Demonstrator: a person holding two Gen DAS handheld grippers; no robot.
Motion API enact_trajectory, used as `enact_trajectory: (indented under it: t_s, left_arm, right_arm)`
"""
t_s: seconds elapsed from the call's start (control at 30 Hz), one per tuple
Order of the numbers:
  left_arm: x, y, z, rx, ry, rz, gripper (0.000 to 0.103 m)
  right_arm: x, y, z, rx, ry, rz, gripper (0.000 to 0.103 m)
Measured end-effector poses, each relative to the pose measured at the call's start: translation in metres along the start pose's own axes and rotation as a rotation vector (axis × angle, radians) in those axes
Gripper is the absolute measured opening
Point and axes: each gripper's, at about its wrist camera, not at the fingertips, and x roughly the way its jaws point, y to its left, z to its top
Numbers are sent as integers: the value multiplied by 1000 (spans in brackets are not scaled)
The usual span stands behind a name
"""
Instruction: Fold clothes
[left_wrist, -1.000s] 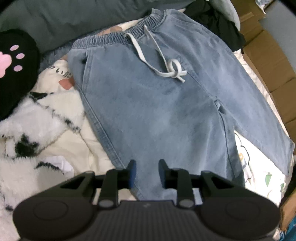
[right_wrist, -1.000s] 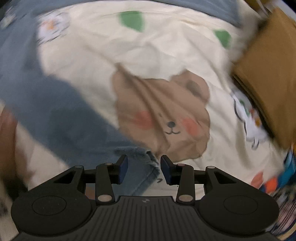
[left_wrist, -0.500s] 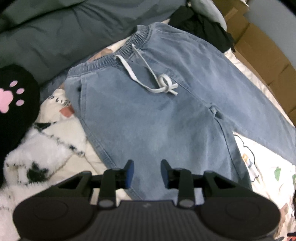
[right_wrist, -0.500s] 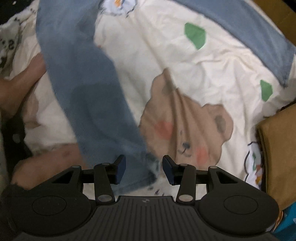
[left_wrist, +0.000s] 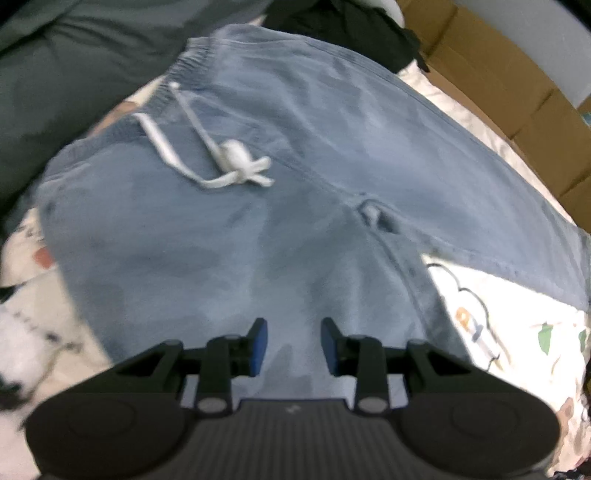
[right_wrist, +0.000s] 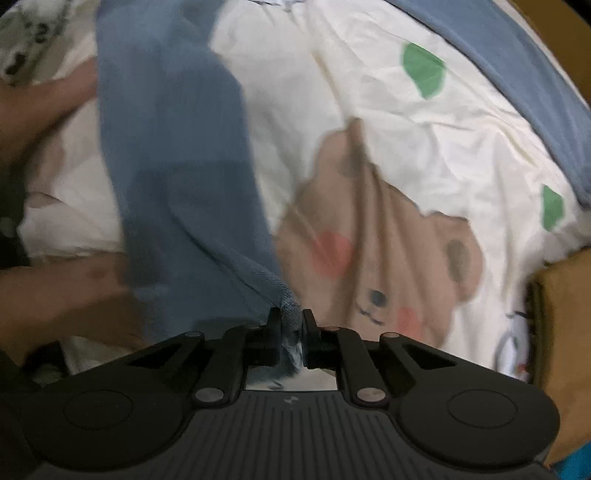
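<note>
Motion blur softens the whole left wrist view: the jeans (left_wrist: 258, 229) lose their weave, and the white drawstring knot (left_wrist: 236, 162) smears into a lump. The jeans' far leg runs off the right edge, its hem unseen. Beside the jeans, the print on the cream bedsheet (left_wrist: 509, 332) is too small to read. In the right wrist view, the hem pinched in the right gripper (right_wrist: 290, 328) vanishes behind its fingers, and the trouser leg's upper end leaves the top edge.

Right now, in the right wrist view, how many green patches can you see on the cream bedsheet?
2. One green patch lies near the top, above the printed bear; the other sits at the right edge. More may lie hidden under the blue jeans.
</note>
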Motion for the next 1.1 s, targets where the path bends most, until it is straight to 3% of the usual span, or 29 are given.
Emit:
enact_trajectory:
  t_s: [0.23,0.57,0.8,1.1]
  left_arm:
    - [29,-35,15,96,-26,-29,34]
    - [65,-49,40,183,-72,27,33]
    - [110,-59,48,274,-35,27,29]
    - [129,-71,57,388,-73,50,29]
  right_arm:
    - [3,-54,-25,299,85,36,7]
    - [15,-65,-66,639,11,54,7]
    - [21,-63,-89,804,-35,72,8]
    - [20,-64,-104,910,-79,88,8]
